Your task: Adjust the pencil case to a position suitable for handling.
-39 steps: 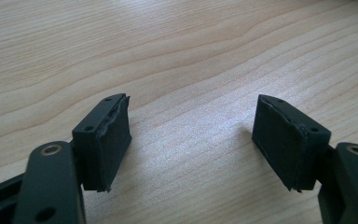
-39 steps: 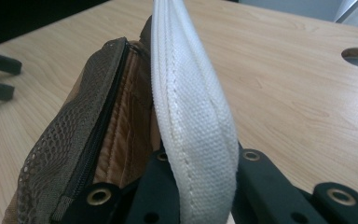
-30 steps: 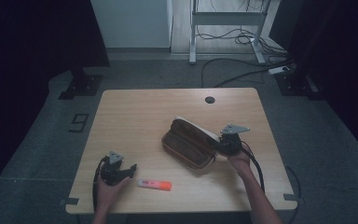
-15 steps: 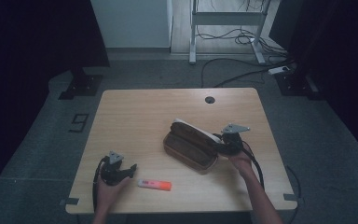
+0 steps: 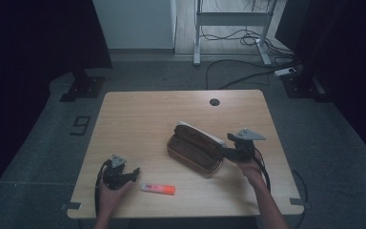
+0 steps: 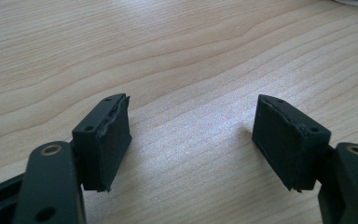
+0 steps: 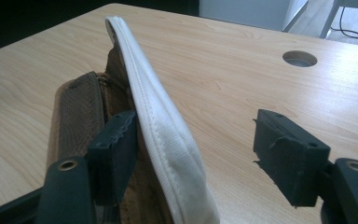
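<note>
Left gripper (image 5: 134,174): rests on the near left of the table (image 5: 138,119), held by the left hand (image 5: 108,194). In the left gripper view its jaws stand wide apart over bare wood, with nothing between them.

Orange-and-white marker (image 5: 157,189): lies flat just right of the left gripper, apart from it. It is probably light, rigid and smooth; grip it across the barrel near the middle to keep it from tipping.

Pencil case (image 5: 194,152): lies open right of the table's centre, a brown, textured shell with a white-edged flap (image 7: 161,126) standing up along its far side. The material looks soft and pliable, so the flap will probably bend or fall over once unsupported. Take hold at the stitched white rim, where the fabric is doubled and firmest, rather than on the slack panel.

Right gripper (image 7: 196,140): at the case's right end. Its jaws have just been opening and now stand wide. The flap passes between them beside the left pad (image 7: 116,149); the other pad stands well clear, so no grip is applied.
</note>
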`<action>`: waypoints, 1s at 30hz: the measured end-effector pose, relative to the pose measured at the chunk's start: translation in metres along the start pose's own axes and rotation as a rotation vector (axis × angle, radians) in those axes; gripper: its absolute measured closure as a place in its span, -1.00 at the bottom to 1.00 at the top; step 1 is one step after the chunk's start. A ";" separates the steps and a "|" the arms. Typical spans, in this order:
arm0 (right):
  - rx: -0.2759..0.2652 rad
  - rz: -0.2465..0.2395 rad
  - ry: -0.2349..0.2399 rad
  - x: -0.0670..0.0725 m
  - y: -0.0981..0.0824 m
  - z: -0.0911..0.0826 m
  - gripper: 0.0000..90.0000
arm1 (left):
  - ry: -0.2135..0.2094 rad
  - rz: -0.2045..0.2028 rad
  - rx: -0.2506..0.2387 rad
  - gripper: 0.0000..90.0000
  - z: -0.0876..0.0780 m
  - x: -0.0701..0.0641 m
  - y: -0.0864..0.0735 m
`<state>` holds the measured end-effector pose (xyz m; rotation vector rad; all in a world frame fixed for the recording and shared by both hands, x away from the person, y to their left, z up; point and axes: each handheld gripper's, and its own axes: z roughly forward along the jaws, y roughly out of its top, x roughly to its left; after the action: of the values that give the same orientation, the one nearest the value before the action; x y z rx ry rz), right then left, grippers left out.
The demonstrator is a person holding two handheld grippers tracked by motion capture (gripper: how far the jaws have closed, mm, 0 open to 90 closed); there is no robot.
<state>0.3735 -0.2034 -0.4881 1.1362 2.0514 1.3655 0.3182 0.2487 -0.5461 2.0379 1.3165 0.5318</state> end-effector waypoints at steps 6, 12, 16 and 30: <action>-0.024 0.012 0.015 0.007 -0.005 -0.011 -0.34 | 0.000 0.001 0.000 -0.39 0.000 0.000 0.000; -0.029 0.008 0.046 0.016 -0.010 -0.015 -0.33 | 0.000 0.000 0.000 -0.39 0.000 0.000 0.000; -0.028 -0.002 0.056 0.023 -0.009 -0.017 -0.33 | 0.000 0.000 0.000 -0.39 0.000 0.000 0.000; -0.052 -0.014 0.045 0.034 -0.011 -0.029 -0.33 | 0.000 0.000 0.000 -0.39 0.000 0.000 0.000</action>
<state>0.3291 -0.1939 -0.4824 1.0772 2.0390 1.4414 0.3182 0.2487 -0.5461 2.0382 1.3166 0.5318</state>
